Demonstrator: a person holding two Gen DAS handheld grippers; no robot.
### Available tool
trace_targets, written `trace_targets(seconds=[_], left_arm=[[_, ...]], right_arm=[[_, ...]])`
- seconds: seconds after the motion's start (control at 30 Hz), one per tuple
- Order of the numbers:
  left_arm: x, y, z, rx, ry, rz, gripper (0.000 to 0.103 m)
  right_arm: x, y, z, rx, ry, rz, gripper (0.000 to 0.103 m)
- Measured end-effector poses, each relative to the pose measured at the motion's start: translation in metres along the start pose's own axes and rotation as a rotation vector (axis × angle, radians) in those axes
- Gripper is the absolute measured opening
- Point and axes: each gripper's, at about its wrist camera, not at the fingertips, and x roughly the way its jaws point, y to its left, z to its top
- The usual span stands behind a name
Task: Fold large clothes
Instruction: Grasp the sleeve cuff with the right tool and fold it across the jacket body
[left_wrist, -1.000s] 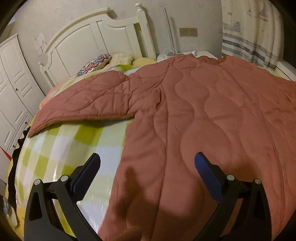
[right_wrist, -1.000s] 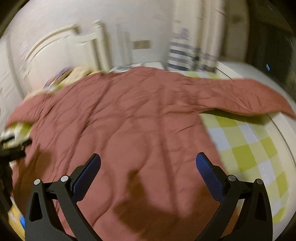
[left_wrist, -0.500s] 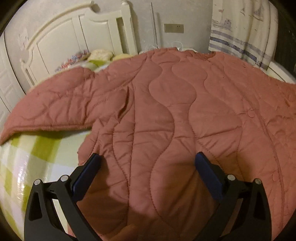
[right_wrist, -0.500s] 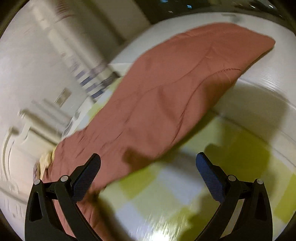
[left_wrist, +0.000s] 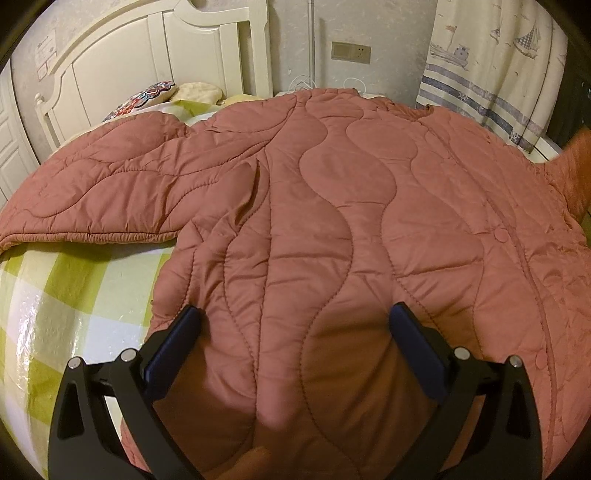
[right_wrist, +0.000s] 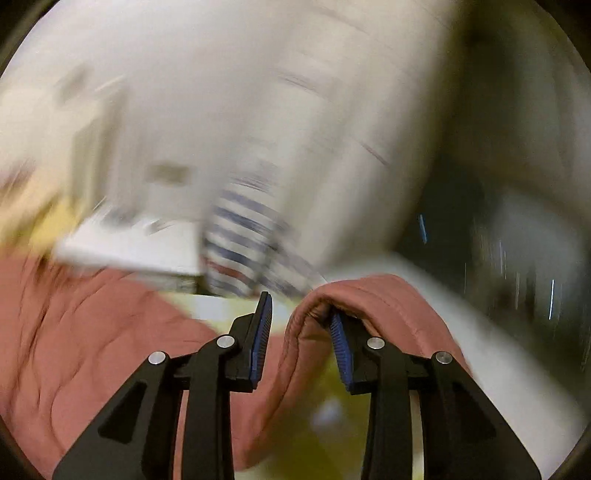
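Observation:
A large quilted rust-pink jacket (left_wrist: 332, 221) lies spread over a bed with a green-and-white checked sheet (left_wrist: 55, 295). Its left sleeve (left_wrist: 110, 192) stretches out to the left. My left gripper (left_wrist: 291, 332) is open, low over the jacket's lower body, holding nothing. In the blurred right wrist view, my right gripper (right_wrist: 299, 321) has its jaws narrowed, and the jacket's other sleeve (right_wrist: 354, 295) is lifted and draped over the right finger (right_wrist: 338, 343). A gap shows between that sleeve and the left finger (right_wrist: 260, 332).
A white headboard (left_wrist: 155, 55) and pillows (left_wrist: 147, 98) stand at the bed's far end. A striped curtain (left_wrist: 491, 74) hangs at the back right, also showing in the right wrist view (right_wrist: 251, 236). A white nightstand (right_wrist: 140, 247) stands by the bed.
My left gripper moved right and lower over the jacket's body. My right gripper swung to the right sleeve, narrowed its jaws from wide open, and the sleeve is now raised off the bed.

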Motion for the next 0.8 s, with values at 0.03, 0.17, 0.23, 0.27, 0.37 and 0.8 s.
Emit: trace_targets(seconds=[0.03, 0.17, 0.23, 0.27, 0.37, 0.8], left_arm=[[-0.001, 0.001, -0.001, -0.003, 0.000, -0.003, 0.101], [-0.002, 0.004, -0.002, -0.018, 0.002, -0.017, 0.101], [-0.002, 0.005, -0.002, -0.022, 0.002, -0.019, 0.101], [-0.003, 0.006, -0.002, -0.024, 0.002, -0.021, 0.101], [-0.003, 0.005, -0.002, -0.025, 0.002, -0.022, 0.101], [-0.007, 0.006, -0.009, -0.024, 0.006, -0.021, 0.101]], right_arm=[[-0.011, 0.042, 0.002, -0.163, -0.026, 0.037, 0.043], [-0.040, 0.163, -0.044, -0.659, -0.005, 0.213, 0.082], [-0.051, 0.181, -0.065, -0.714, -0.039, 0.212, 0.067], [-0.046, 0.171, -0.063, -0.657, -0.009, 0.213, 0.073], [-0.037, 0.116, -0.054, -0.440, 0.080, 0.265, 0.089], [0.005, -0.065, -0.150, 0.196, 0.501, 0.516, 0.050]])
